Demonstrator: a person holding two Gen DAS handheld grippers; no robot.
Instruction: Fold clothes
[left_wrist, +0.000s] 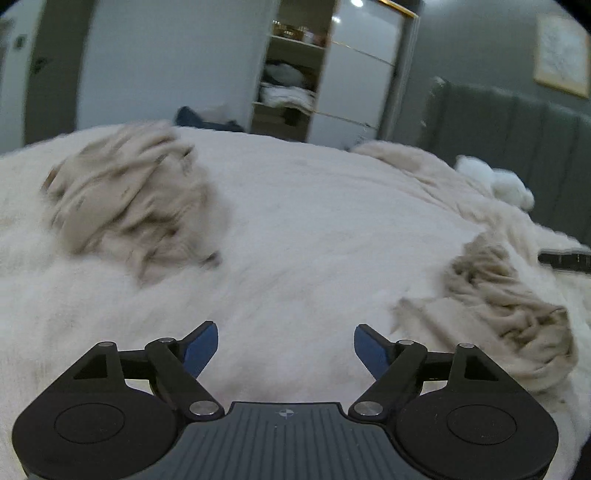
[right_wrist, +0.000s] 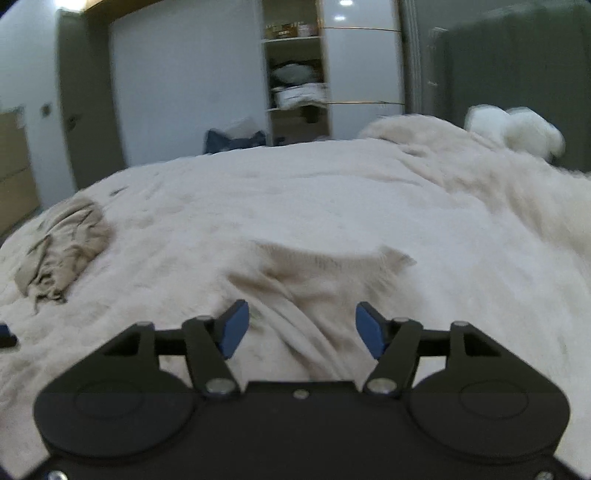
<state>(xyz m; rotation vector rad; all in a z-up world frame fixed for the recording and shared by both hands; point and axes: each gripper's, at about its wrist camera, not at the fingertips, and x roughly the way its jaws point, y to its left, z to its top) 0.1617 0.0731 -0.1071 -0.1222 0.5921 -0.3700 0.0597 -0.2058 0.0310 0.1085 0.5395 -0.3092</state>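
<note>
Both tools are spread wide with nothing in them: left tool (left_wrist: 285, 349) hangs over bare blanket (left_wrist: 295, 229), right tool (right_wrist: 302, 330) sits right above a rumpled beige garment (right_wrist: 317, 273) near the bed's near edge. Second garment (left_wrist: 129, 199) lies bunched up toward the bed's left edge, well apart from the first. Neither looks folded. Risk imo: garment and fluffy blanket are almost the same colour and both soft, so a pinch could easily catch blanket too and drag everything. Frames are blurry too.
</note>
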